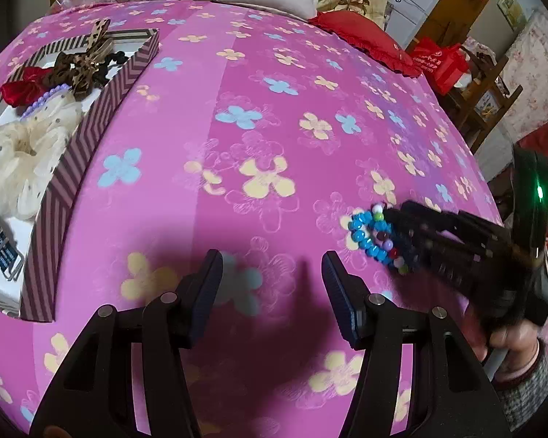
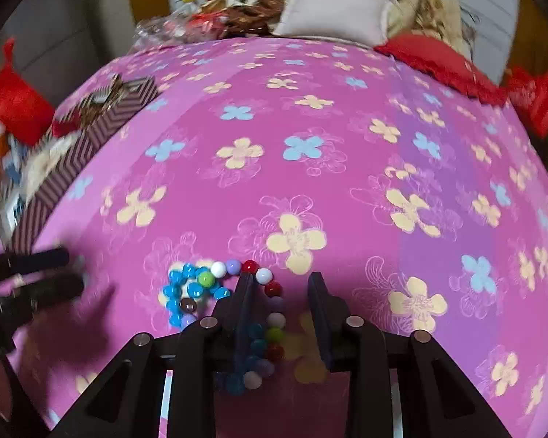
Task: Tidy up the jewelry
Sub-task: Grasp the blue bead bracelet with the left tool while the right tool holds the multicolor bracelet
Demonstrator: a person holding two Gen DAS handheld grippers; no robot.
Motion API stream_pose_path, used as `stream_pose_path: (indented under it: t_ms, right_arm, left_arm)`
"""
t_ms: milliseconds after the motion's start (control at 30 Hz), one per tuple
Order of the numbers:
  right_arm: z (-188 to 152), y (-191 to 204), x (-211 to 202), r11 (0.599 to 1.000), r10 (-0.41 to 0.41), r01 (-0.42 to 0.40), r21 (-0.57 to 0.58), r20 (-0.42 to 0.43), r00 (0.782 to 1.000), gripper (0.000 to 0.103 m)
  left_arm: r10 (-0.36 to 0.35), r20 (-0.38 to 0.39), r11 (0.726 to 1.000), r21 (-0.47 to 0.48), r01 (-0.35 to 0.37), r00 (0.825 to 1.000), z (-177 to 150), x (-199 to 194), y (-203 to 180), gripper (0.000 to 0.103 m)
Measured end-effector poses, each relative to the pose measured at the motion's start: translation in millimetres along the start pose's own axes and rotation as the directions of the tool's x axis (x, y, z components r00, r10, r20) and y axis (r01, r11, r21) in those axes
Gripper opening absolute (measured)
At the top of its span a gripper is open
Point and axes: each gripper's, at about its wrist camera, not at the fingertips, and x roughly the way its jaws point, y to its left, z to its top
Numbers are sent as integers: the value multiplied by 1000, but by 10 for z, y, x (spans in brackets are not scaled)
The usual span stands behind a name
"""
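Pickup step. Your right tool (image 2: 279, 281) sits open over the bead bracelets (image 2: 201, 292) on the pink bedspread (image 2: 310, 109), near right. Left tool (image 1: 272, 266) open, empty. Next: close on the strand, then carry it to the striped box (image 1: 102, 109), far left.

Bead bracelets (image 2: 201, 292): two, lying in a loose tangle on the pink flowered bedspread (image 2: 310, 127). One is all glossy blue beads; the other is mixed — white, lilac, red, green, brown. The mixed strand curves off to the right of the blue one.

Striped box (image 1: 91, 138): open, chevron-patterned walls, white inside, well apart from the bracelets. Inside it: cream dotted scrunchie (image 1: 22, 160), purple bead bracelet (image 1: 44, 100) at the scrunchie's far edge, red scrunchie (image 1: 18, 91), leopard-print bow (image 1: 80, 62), blue striped watch strap (image 1: 0, 248) at the near end.
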Motion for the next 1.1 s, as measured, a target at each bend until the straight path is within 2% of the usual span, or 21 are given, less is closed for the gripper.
stream_pose_path:
  t_ms: [100, 267, 433, 533, 667, 700, 733, 767, 833, 900, 1100]
  right_arm:
    - [-48, -124, -26, 994, -108, 108, 3, -3, 994, 16]
    - [-195, -655, -111, 976, -160, 161, 144, -18, 987, 16]
    - [-324, -956, -202, 968, -116, 115, 224, -6, 993, 16]
    - [-356, -976, -220, 969, -108, 103, 226, 11, 994, 16]
    - [-347, -906, -200, 973, -110, 101, 207, 32, 993, 17]
    - [-342, -891, -193, 975, -109, 99, 201, 37, 993, 17]
    - [-336, -871, -188, 976, -103, 93, 195, 44, 994, 17]
    - [-334, -854, -186, 978, -97, 86, 191, 47, 994, 17]
    - [-320, -836, -184, 979, -77, 66, 192, 51, 996, 9]
    - [-298, -835, -210, 977, -51, 39, 212, 52, 997, 9]
    - [-118, -741, -623, 973, -79, 46, 225, 141, 987, 9]
  left_arm:
    - [10, -7, 1000, 16, -10, 1000, 55, 44, -107, 56]
    - [26, -2, 994, 103, -26, 1000, 137, 139, -380, 56]
    - [14, -35, 980, 200, -6, 999, 228, 410, -691, 56]
    - [-2, -77, 975, 222, 20, 997, 263, 560, -797, 56]
    - [0, -77, 963, 268, 21, 997, 257, 618, -942, 56]
    - [-2, -72, 959, 282, 23, 997, 232, 620, -981, 53]
    - [5, -64, 951, 308, 15, 998, 193, 618, -1036, 36]
    - [22, -59, 944, 329, -2, 998, 157, 626, -1077, 6]
    - [5, -71, 945, 327, 19, 997, 117, 626, -1110, 7]
    - [-36, -87, 956, 289, 59, 996, 114, 586, -1078, 7]
    - [-119, -14, 977, 178, 119, 993, 199, 147, -768, 7]
